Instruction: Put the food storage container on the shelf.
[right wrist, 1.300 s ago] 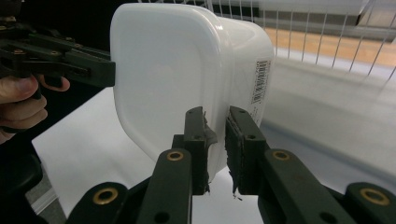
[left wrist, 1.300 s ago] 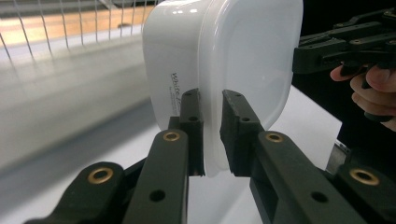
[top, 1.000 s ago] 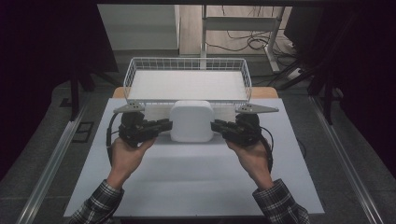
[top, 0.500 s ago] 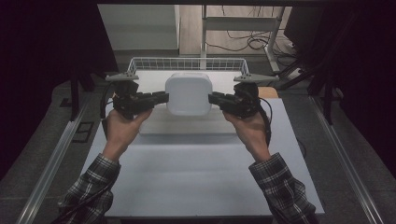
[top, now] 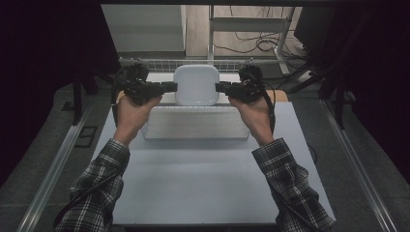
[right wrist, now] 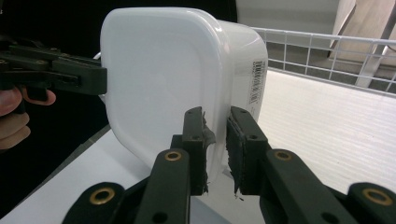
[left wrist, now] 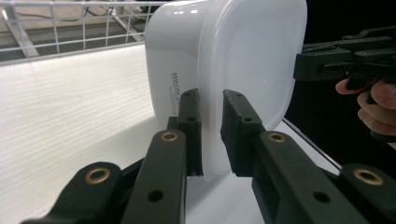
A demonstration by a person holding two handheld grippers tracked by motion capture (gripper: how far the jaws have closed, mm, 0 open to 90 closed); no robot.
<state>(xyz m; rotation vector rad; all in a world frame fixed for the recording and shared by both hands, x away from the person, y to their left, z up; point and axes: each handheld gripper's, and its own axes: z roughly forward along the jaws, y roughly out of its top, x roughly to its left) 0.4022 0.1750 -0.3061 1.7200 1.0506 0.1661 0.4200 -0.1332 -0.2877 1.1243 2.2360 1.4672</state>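
Observation:
A white plastic container (top: 196,84) with rounded corners hangs in the air over the wire basket (top: 193,109). My left gripper (top: 173,87) is shut on the rim at its left side. My right gripper (top: 218,87) is shut on the rim at its right side. In the left gripper view the container (left wrist: 243,56) has its thin rim pinched by the left gripper (left wrist: 211,100), and the right gripper (left wrist: 299,63) clamps the far edge. In the right gripper view the right gripper (right wrist: 215,119) pinches the container (right wrist: 159,70) by its rim, with a barcode label on the wall.
The wire basket has a white floor (left wrist: 70,107) and a mesh wall (right wrist: 327,46), and stands at the far end of the pale table (top: 203,179). Dark screens flank the table. Cables and a metal frame (top: 251,24) lie beyond the basket.
Both grippers have carried the container up and away from the person, from the table just in front of the basket to a spot above the basket. The grip on both sides looks the same.

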